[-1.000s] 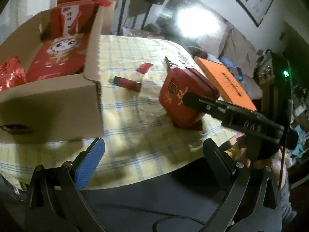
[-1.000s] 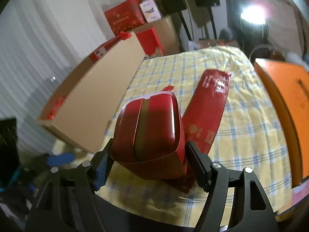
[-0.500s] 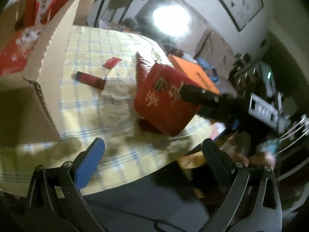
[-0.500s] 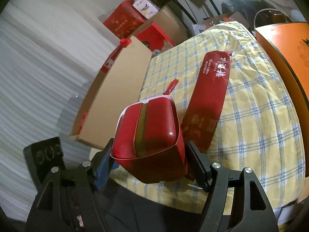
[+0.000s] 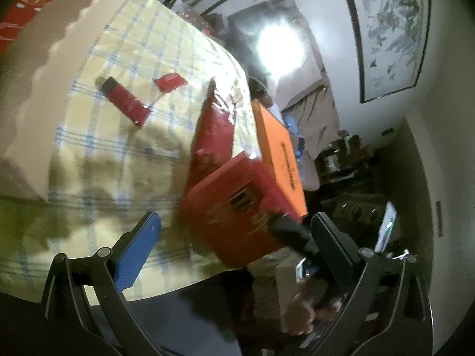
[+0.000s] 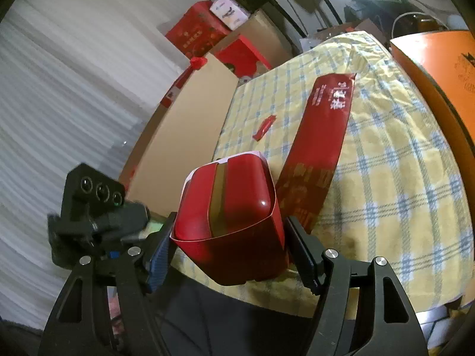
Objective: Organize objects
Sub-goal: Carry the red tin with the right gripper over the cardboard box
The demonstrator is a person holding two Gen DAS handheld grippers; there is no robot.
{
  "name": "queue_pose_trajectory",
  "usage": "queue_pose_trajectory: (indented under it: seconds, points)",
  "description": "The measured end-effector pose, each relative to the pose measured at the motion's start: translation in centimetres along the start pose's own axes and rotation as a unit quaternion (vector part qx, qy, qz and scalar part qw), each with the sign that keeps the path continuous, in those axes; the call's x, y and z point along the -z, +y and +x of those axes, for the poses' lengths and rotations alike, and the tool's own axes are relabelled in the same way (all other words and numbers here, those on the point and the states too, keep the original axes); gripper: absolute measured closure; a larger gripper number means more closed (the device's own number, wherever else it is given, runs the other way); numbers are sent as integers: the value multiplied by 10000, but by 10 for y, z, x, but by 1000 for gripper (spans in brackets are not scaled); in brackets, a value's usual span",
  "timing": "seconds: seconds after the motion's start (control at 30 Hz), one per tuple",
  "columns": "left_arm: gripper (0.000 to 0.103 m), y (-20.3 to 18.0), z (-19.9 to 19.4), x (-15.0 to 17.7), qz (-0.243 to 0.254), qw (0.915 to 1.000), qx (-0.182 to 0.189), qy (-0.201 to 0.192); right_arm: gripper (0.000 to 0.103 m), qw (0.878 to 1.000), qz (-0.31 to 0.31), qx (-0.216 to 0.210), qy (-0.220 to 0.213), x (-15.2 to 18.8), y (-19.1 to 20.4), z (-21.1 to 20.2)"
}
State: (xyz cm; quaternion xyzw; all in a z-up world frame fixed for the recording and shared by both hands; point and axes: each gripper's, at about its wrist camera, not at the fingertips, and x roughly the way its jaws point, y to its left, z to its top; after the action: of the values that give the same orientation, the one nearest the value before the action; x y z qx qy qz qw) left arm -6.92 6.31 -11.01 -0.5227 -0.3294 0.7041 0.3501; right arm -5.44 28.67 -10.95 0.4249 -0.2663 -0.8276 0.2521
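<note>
The right gripper (image 6: pixel 227 250) has its fingers clamped on a red tin box (image 6: pixel 231 216), one pad on each flank, so the box sits between them and tips up and away from the wrist. It looks lifted off the near edge of the surface (image 6: pixel 394 160), which is covered by a yellow-and-blue checked cloth. The box's rounded top, with a gold band running front to back, faces upward; its long axis follows the fingers' forward line, pointing toward the far end of the cloth.

The left gripper (image 5: pixel 234 231) holds nothing, its fingers wide apart. It hangs just off the near edge, with the held box directly ahead of it and blurred in its view.

Immediately behind the box, a long red foil packet (image 6: pixel 323 154) lies flat, its length running away from the near edge. Left of it are a small red sachet (image 6: pixel 265 127) and, in the left wrist view, a short red bar (image 5: pixel 124 101).

The open cardboard carton (image 6: pixel 184 136) stands along the left side of the cloth, forward and left of the held box, and is probably its destination. An orange box (image 6: pixel 439 65) lies at the right.
</note>
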Motion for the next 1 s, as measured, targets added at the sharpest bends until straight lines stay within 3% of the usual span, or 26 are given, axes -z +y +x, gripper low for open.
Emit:
queue_pose_trajectory:
  seconds: [0.13,0.43,0.6,0.73,1.0]
  points:
    - [2,-4,7,-5,-91,9999,52,56,31,9998,46,-170,-61,5,3,1]
    - [2,-6,15,-4,-399,9992,54,82,31,9993,-107,8,-346,5,17,-8]
    - [2,-15,25,-7,-472,9986,165,168,31,9986,-131,-232,-455,1,30,-14]
    - [10,-26,14,-11,-278,9996,10,-26,31,9981,-364,-185,-471,-6,46,-17]
    - [14,-38,-25,-31,-229,9989,60,-413,31,9959,-762,-318,-374,-28,80,-17]
